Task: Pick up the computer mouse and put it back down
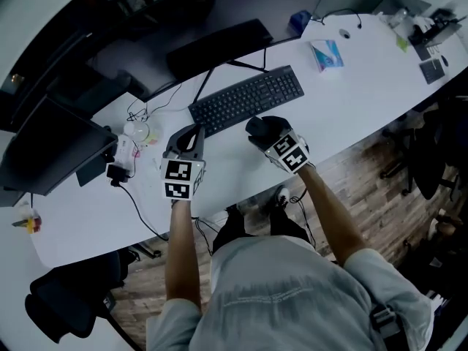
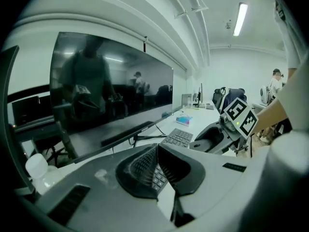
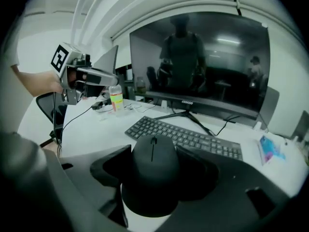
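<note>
Now, we clamp mouse in right gripper, just beside keyboard; left gripper pinched together, empty. Smooth shell could slip if we tilt.

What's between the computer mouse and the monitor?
A black keyboard lies between the computer mouse, held in the right tool, and the monitor; the right gripper view shows it.

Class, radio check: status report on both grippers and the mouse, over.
Left gripper shut, empty. Right gripper clamped on computer mouse. Keyboard close ahead of mouse; nothing else near it.
</note>
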Tool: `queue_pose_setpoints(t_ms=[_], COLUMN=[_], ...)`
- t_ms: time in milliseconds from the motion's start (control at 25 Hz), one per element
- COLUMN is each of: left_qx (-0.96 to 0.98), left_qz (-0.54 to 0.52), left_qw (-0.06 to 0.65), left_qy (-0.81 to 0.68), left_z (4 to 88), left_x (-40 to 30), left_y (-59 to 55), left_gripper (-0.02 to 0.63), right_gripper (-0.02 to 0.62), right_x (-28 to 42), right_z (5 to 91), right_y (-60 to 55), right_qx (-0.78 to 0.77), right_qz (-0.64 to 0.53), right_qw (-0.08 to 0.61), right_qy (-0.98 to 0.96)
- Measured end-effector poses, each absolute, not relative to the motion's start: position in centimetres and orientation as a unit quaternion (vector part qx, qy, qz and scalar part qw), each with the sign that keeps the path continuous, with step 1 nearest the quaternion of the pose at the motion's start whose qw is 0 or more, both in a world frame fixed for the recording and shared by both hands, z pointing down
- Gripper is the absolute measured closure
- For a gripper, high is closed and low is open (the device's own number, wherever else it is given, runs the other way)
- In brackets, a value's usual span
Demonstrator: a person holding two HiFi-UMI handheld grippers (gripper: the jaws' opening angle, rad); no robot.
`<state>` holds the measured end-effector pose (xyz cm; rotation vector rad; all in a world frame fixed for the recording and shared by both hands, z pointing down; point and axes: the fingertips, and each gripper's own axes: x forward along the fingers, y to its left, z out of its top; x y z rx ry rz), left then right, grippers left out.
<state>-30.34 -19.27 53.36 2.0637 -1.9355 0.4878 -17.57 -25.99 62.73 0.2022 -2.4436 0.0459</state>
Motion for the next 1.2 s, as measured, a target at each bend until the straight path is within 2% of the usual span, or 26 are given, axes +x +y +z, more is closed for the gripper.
queue_pose_setpoints(t_ms=[440,880,1200], left_qx=[0.754,0.788,0.813], left_qz=[0.146,0.148,0.120], left_qw=[0.056,-0.032,-0.058], left_qy=[-0.638,-0.596,-0.567], left_z=[45.1,37.7,34.8], left_x=[-27.1,-23.0,-20.0], left_y=[-24.3,-28.0,-30.2], left_gripper=[0.592,0.592,0.592], right_gripper=[0.305,0.305,0.305], right_x=[-11.7,-2.2,3.4], right_z=[48.6,35.9,32.8], right_y=[-32.7,-35.2,-35.5], right_qx=[0.212,0.331,0.398], right_qz=[-0.045,-0.089,-0.101], right_qw=[0.259,0.191,0.183], right_qy=[-0.941,-0.920,-0.893])
